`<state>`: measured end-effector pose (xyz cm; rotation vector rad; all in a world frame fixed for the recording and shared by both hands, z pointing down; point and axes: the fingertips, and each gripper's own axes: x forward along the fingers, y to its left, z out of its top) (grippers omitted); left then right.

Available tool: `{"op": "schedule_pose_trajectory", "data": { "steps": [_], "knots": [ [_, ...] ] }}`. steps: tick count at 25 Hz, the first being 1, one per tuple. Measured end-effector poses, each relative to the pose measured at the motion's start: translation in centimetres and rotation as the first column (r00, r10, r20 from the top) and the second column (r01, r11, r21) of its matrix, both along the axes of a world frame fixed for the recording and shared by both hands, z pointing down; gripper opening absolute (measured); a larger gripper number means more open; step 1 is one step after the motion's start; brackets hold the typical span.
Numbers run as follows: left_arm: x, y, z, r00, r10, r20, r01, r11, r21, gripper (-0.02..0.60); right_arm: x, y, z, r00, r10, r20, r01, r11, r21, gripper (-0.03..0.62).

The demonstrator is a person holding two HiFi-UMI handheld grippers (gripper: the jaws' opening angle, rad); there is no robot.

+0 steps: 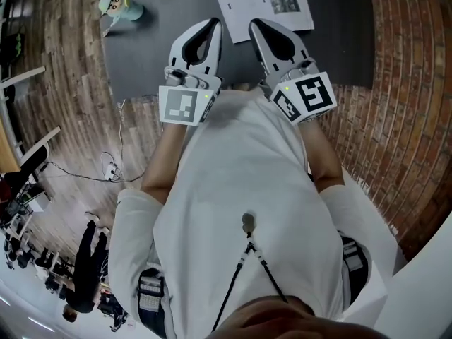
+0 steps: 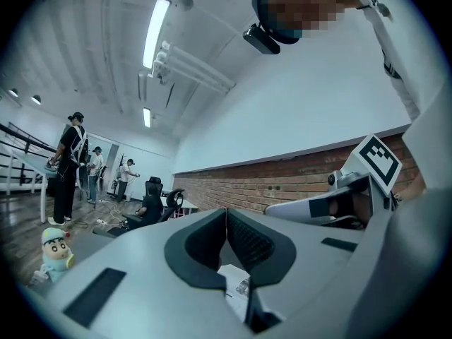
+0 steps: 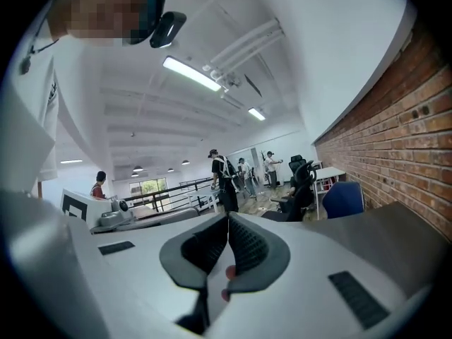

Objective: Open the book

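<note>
- book (image 1: 263, 2) lies flat on the grey mat (image 1: 162, 48), at the far edge and right of centre. a white printed face with a small photo is up. can't tell from here whether that's a cover or an open page.
- left gripper (image 1: 213, 24) is held level in front of the chest, pointing away from the person, well short of the book. jaws are together at the tips with nothing clamped. in the left gripper view (image 2: 226, 214) a corner of the book's white page only shows through the gap lower down, far below.
- right gripper (image 1: 256, 24) sits just beside it, parallel, in the same pose. jaws are together and empty in the right gripper view (image 3: 227, 219). a couple of red specks show in the lower gap, can't say what they are.
- my read: both tools are parked high and closed, so they stay off the pages. this is a neutral pose, not a working one, and nothing touches the book.
- toy figure (image 1: 120, 6) stands at the far left of the mat, well apart from the book and out of any path to it.
- marker cubes (image 1: 186, 104) face up toward the head camera, presumably for tracking.
</note>
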<state>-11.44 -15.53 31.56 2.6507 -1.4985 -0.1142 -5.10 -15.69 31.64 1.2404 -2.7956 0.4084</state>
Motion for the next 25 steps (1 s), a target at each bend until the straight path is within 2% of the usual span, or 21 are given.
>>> {"op": "schedule_pose_trajectory", "data": {
  "steps": [9, 11, 15, 25],
  "knots": [
    [-0.8, 0.2, -1.0, 1.000, -0.010, -0.001, 0.010, 1.000, 0.020, 0.023, -0.1, 0.3, -1.9, 1.000, 0.004, 0.010, -0.005, 0.999, 0.054, 0.037],
    [-0.9, 0.2, -1.4, 1.000, -0.018, -0.016, 0.018, 0.999, 0.028, 0.023, -0.4, 0.3, -2.0, 1.000, -0.002, 0.013, 0.002, 0.998, 0.056, 0.037],
    [-1.1, 0.3, -1.1, 1.000, -0.011, 0.010, 0.011, 1.000, 0.025, 0.023, -1.0, 0.3, -1.8, 1.000, -0.013, 0.012, 0.012, 0.998, 0.058, 0.037],
    [-1.5, 0.5, -1.0, 1.000, -0.018, 0.013, 0.018, 1.000, 0.014, 0.023, -1.7, 0.3, -2.0, 1.000, -0.024, 0.020, 0.022, 0.998, 0.063, 0.035]
  ]
}}
